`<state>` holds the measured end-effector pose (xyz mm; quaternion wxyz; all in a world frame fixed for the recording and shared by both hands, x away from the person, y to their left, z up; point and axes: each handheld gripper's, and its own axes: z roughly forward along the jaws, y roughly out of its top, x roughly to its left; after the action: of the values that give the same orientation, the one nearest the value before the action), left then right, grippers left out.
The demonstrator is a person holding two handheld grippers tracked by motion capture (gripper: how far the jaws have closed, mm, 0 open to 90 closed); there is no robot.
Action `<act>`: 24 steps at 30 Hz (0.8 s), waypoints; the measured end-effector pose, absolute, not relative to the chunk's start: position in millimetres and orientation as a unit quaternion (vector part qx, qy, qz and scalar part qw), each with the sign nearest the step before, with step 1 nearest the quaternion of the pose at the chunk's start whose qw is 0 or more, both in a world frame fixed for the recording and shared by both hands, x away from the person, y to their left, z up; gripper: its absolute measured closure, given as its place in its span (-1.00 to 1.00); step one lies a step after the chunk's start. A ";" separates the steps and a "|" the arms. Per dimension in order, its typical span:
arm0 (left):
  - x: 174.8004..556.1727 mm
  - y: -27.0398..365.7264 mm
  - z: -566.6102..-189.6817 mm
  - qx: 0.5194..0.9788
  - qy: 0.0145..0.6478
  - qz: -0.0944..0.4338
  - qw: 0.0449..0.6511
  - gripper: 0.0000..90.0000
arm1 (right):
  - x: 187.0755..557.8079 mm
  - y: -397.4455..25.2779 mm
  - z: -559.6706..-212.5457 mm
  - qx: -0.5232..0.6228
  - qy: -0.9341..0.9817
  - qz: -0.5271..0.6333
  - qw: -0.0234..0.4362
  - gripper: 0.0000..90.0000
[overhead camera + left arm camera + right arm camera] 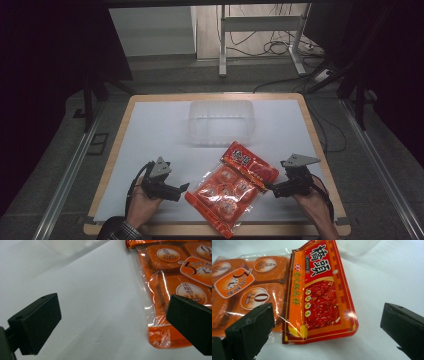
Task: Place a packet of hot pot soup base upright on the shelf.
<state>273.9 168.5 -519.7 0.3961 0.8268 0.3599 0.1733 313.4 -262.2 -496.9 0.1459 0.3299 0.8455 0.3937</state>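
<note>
An orange and red snack packet lies flat on the white table top, near the front edge. It holds several orange wrapped blocks behind a clear window and has a red printed header. My left gripper sits just left of the packet's lower corner, open, jaws wide apart over bare table. My right gripper is at the packet's right side, open, with the red header's edge between its jaws but untouched.
A clear plastic tub stands behind the packet at mid-table. The white sheet covers a wooden table with rims at left and right. Beyond the far edge are a desk frame and floor cables.
</note>
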 end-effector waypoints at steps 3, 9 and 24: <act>273.8 166.4 -521.1 0.831 0.357 0.181 0.386 -1.00 | 318.6 -259.7 -497.8 0.329 0.852 0.379 0.149 -1.00; 273.1 166.1 -522.0 0.833 0.356 0.185 0.381 -1.00 | 327.8 -252.6 -499.9 0.328 0.851 0.387 0.136 -1.00; 268.2 169.8 -524.8 0.838 0.358 0.183 0.369 -1.00 | 343.3 -240.0 -511.2 0.345 0.865 0.359 0.067 -0.63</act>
<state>268.2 169.8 -524.8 0.3686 0.8380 0.3579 0.1835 343.3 -240.0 -511.2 0.0666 0.3454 0.8646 0.3587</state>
